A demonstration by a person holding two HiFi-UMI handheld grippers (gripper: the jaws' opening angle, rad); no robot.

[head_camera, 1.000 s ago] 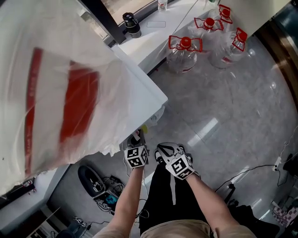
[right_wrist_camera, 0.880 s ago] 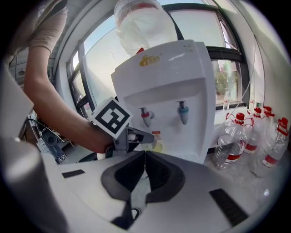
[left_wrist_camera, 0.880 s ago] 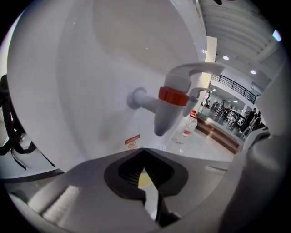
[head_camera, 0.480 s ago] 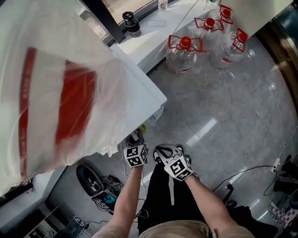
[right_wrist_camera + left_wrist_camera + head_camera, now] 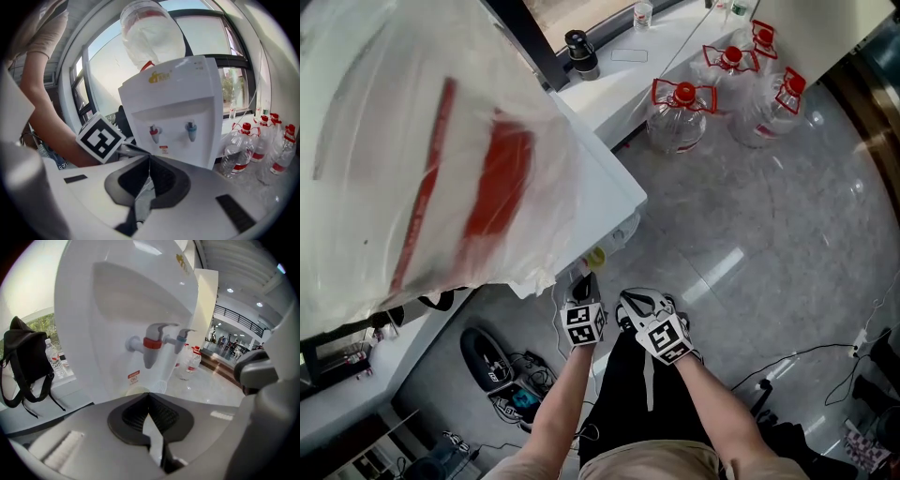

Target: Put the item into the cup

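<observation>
A white water dispenser (image 5: 173, 117) stands in front of me, with a red tap (image 5: 151, 344) and a blue tap (image 5: 191, 127). A big clear bottle with a red label (image 5: 441, 159) sits on top of it. Below the red tap shows a pale yellow rim (image 5: 136, 391), perhaps a cup; it appears as a yellow spot (image 5: 596, 256) in the head view. My left gripper (image 5: 583, 281) is shut and empty, its tips close to that rim. My right gripper (image 5: 630, 305) is held beside it to the right, also shut with nothing in it.
Several full water bottles with red caps (image 5: 727, 80) stand on the grey floor at the far right. A white counter (image 5: 628, 66) with a black jar (image 5: 579, 52) runs behind the dispenser. A black bag (image 5: 26, 362) hangs at the left. Cables and a helmet (image 5: 487, 361) lie on the floor.
The head view has shifted a little. My left gripper has edged forward toward the dispenser's front; the right gripper has barely moved.
</observation>
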